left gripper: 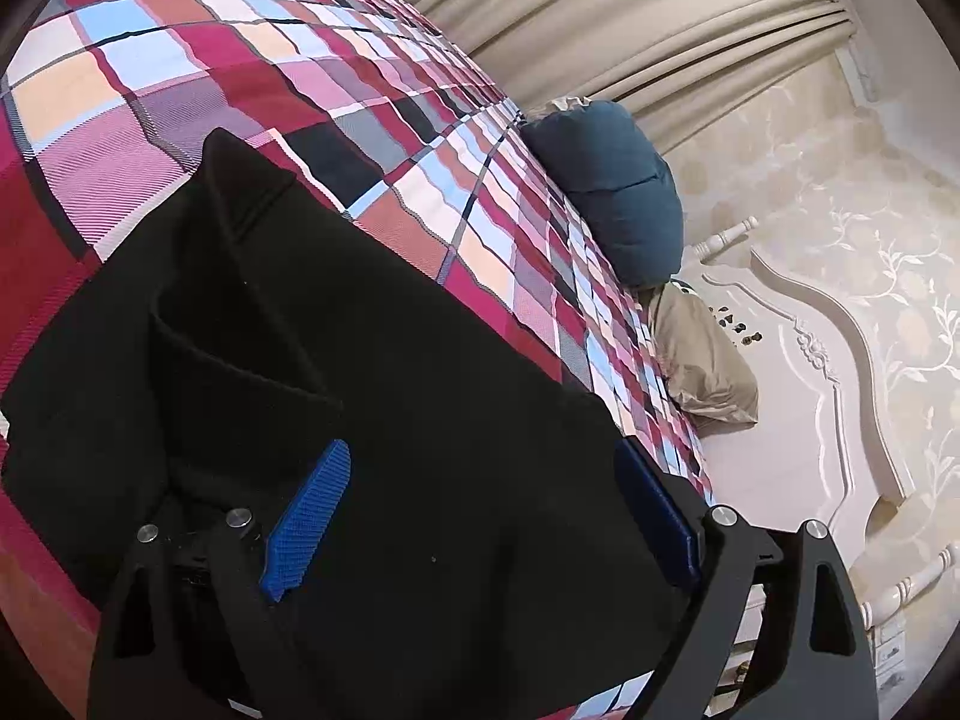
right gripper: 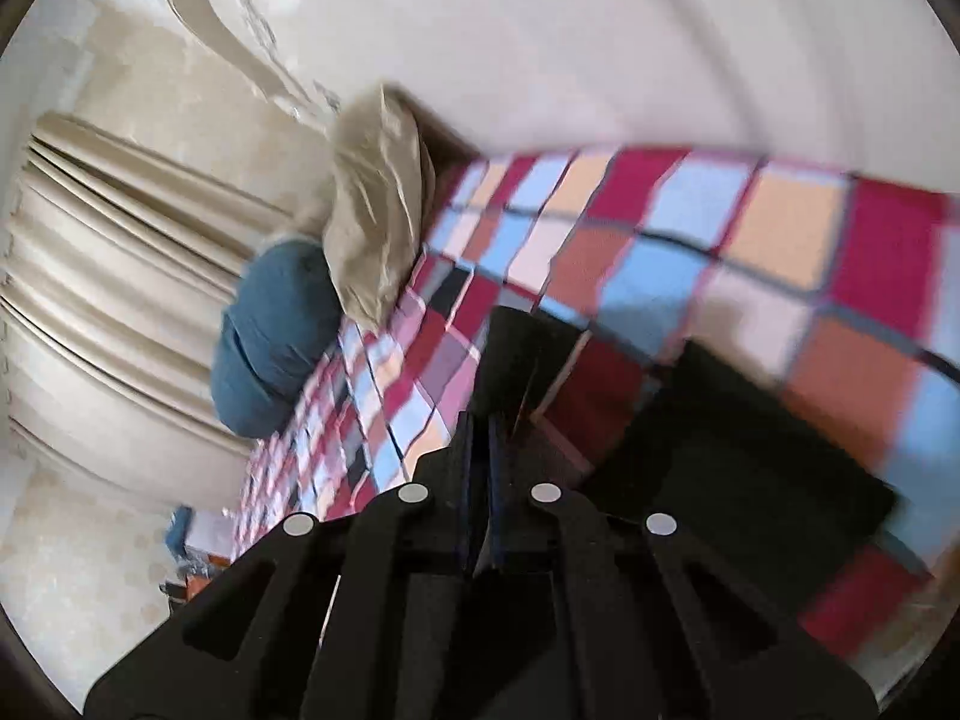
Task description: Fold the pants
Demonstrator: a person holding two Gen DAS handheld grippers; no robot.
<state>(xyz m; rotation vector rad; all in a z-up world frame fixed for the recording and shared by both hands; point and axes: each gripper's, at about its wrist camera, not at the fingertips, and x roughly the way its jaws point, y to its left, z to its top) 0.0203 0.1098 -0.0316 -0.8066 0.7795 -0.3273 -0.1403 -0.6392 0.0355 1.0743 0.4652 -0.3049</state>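
— On the bed (left gripper: 252, 96), black pants (left gripper: 372, 396) spread over the checked cover. Left hand-held gripper (left gripper: 480, 516)?
— Spread wide, blue pads either side of the cloth, nothing pinched.
— Right hand-held gripper (right gripper: 480, 438)?
— Closed tight on a pants edge (right gripper: 522, 354), lifted. Blue pillow (left gripper: 612, 192) and beige pillow (left gripper: 702, 360) beside the headboard (left gripper: 840, 396).

One pair of black pants (left gripper: 372, 372) is counted on the checked bedspread (left gripper: 252, 78), spread toward its near edge; two pillows are counted at the head end of the bed, one teal pillow (left gripper: 618, 192) and one beige pillow (left gripper: 702, 360), set just beside each other against the single carved headboard (left gripper: 828, 372); one pleated curtain (left gripper: 630, 18) is counted behind them; two grippers are counted, the left gripper (left gripper: 480, 516) and the right gripper (right gripper: 480, 450), each with two fingers.
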